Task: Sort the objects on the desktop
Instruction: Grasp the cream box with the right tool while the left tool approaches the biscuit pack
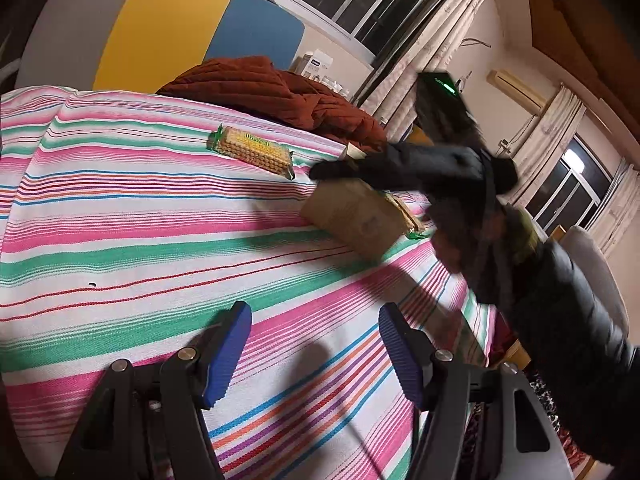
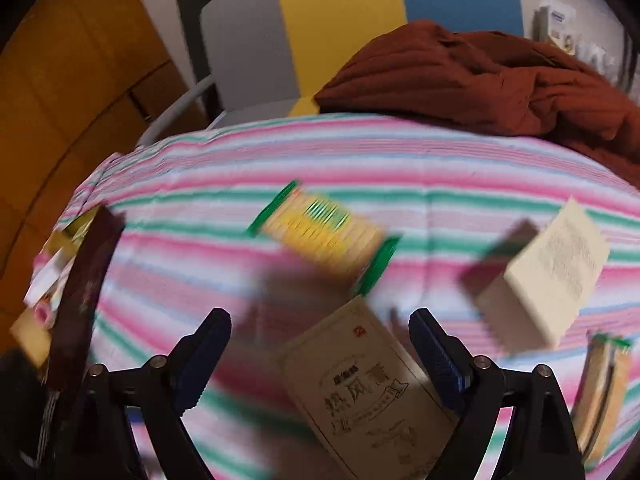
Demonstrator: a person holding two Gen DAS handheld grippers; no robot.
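Observation:
My left gripper (image 1: 314,316) hovers open over the striped cloth (image 1: 120,240), with nothing between its blue pads (image 1: 228,356). My right gripper (image 2: 320,320) is open wide above a tan book (image 2: 360,384) that lies flat on the cloth. The book's right edge is near the right pad (image 2: 438,360), and a gap remains on the left. In the left wrist view the right gripper (image 1: 344,172) appears blurred over the same tan book (image 1: 352,216). A green-ended biscuit packet (image 2: 324,236) (image 1: 252,154) lies farther back. A cream box (image 2: 548,276) sits to the right.
A rust-brown quilted garment (image 1: 280,96) (image 2: 500,76) is heaped at the far edge. A second packet (image 2: 604,392) lies at the right edge. At the left edge are a dark flat object (image 2: 88,280) and small items. A person's dark sleeve (image 1: 560,320) crosses on the right.

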